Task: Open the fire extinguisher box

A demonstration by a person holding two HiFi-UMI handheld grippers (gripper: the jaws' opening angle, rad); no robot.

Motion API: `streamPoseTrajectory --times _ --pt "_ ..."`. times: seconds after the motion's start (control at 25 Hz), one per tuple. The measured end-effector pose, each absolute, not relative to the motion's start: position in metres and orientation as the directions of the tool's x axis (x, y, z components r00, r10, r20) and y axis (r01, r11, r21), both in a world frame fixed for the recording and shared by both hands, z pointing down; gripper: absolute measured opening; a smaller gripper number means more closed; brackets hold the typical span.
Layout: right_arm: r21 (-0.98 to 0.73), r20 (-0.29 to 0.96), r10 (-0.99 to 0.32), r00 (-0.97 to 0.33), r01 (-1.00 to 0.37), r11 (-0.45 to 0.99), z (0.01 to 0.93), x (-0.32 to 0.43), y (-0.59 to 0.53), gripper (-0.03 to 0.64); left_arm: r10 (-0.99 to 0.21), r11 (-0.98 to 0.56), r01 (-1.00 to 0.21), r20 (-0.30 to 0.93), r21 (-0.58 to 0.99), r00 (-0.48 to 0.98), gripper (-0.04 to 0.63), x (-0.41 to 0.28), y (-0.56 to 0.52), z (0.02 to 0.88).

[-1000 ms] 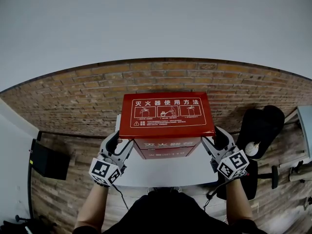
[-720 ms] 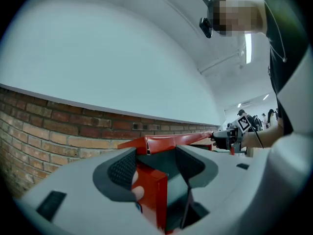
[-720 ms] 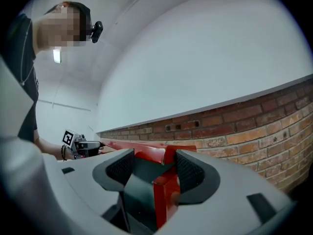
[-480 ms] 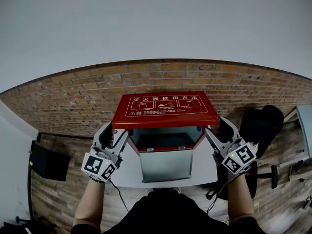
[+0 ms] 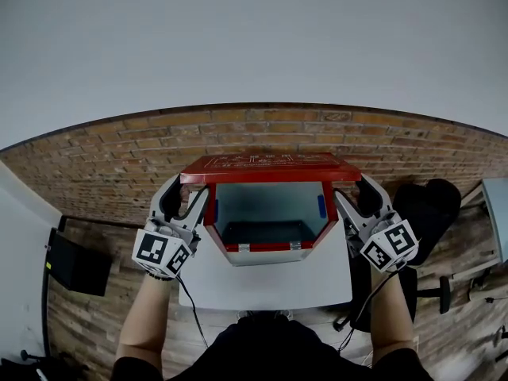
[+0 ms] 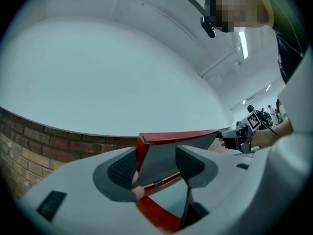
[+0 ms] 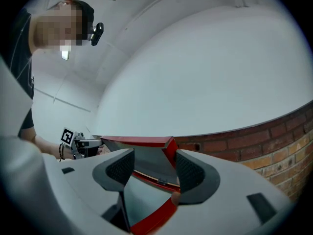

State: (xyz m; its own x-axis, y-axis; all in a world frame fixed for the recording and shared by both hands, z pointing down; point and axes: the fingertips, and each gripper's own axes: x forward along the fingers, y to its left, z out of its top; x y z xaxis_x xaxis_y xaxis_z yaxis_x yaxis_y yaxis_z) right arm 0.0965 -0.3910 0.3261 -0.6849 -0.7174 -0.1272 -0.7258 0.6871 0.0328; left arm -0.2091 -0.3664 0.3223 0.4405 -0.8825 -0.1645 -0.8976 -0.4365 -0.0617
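- And up it goes: since a second ago the lid (image 5: 266,165) has swung from a slant that showed its printed face to nearly edge-on. Both claws have risen with it, and the inside of the box now shows.
- Left claw (image 5: 189,189): grey moulded jaws with dark, finely ribbed pads, spread wide. The lid's left corner sits between them, its red edge against one pad, and the other pad stands clear of it.
- Right claw (image 5: 353,189): the mirror image. Its jaws stand wide apart around the lid's right corner, with the red edge by one pad only.
- The lid is thin sheet metal, glossy red on top and dull grey beneath, with a folded rim.
- The fire extinguisher box (image 5: 270,248) stands at the far middle of the table (image 5: 262,288), red-rimmed, with a smooth grey-blue cavity.
- The table is plain, flat and white.
- Behind it is a rough brick wall (image 5: 119,157) with smooth white wall (image 5: 254,38) above.
- The floor (image 5: 95,316) is wood plank, and a black chair (image 5: 425,205) stands off to the right.
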Motion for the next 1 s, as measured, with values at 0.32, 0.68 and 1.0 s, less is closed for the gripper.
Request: streamPoseTrajectory --times 0.32,0.68,1.0 --pt "0.056 -0.166 -0.742 -0.65 -0.757 0.651 0.297 0.092 -0.435 0.275 -0.889 -0.425 -0.905 -0.169 -0.037 0.424 0.262 -0.215 -0.41 0.295" --pt "0.023 -0.178 -0.751 -0.636 -0.766 0.642 0.28 0.087 -0.477 0.275 -0.904 -0.409 -0.913 -0.134 -0.01 0.406 0.263 -0.219 -0.453 0.282" --pt "0.007 -0.174 -0.764 -0.622 -0.776 0.631 0.277 0.084 -0.5 0.275 -0.911 -0.4 -0.917 -0.115 0.01 0.396 0.263 -0.221 -0.475 0.279"
